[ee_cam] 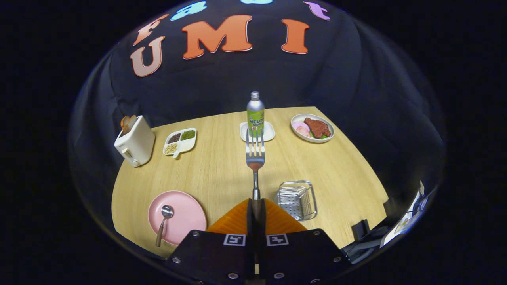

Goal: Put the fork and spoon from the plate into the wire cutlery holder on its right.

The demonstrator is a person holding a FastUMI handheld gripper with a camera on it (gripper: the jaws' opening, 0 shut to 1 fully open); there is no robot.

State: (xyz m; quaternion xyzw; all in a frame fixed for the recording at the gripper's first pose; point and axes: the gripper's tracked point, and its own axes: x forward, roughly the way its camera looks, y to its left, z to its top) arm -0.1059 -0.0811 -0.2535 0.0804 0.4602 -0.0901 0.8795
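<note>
Above the table (222, 166), lifted clear of it, the fork (255, 158) stands out ahead of the gripper (256, 206), whose two fingers are pressed together on the fork's handle, tines pointing away. The holder (298, 199) serves as landmark: the fork's handle runs just to its left, and the holder sits on the wood close by the fingers. Well to the holder's left lies the plate (179, 215), pink, with the spoon (163, 223) resting on it, bowl away from the gripper and handle reaching toward the plate's near rim.

The fork looks like polished metal: stiff, light, and likely slippery between the fingers. Held near the handle's end, it may swing or tilt if the grip loosens, so it should probably go down handle first, or tines first and upright, through the holder's open top. The spoon will likely handle the same way; its thin handle lies low on the plate, so the best hold seems to be mid-handle, where the fingers can close on both sides without scraping the plate.

The table is pale wood, smooth and flat. Far beyond the holder stand a bottle (255, 111) on a small white tray (270, 132) and a dish of food (313, 127); far to its left, a divided tray (180, 141) and a toaster (135, 144). Black cloth closes the booth behind.
</note>
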